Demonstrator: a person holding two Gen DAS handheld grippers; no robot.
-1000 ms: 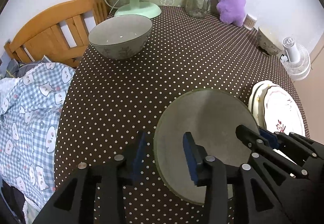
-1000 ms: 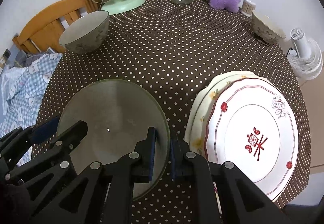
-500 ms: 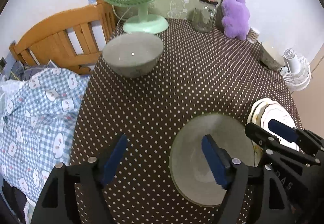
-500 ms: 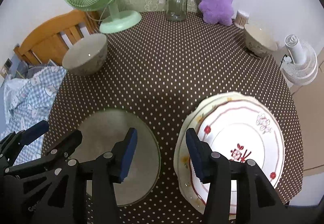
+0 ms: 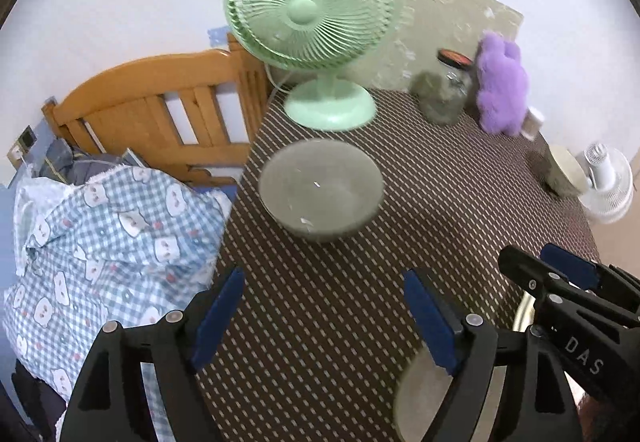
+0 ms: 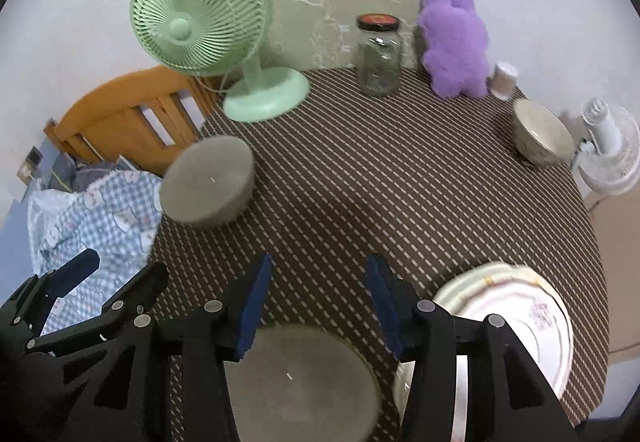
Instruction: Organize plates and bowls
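Both hand-held grippers are seen spread wide with nothing between the blue pads: the left gripper (image 5: 324, 316) and the right gripper (image 6: 318, 296) are raised above the brown polka-dot tablecloth (image 6: 400, 182). A flat grey-green round plate (image 6: 300, 382) lies on the cloth under the right gripper, beside a stack of white floral-edged plates (image 6: 516, 326). A grey ceramic bowl (image 5: 320, 190) sits near the left edge, a smaller beige bowl (image 6: 540, 132) at the far right. Behind are seen a green desk fan (image 6: 200, 10), a glass jar (image 6: 378, 56) and a purple plush toy (image 6: 454, 42).
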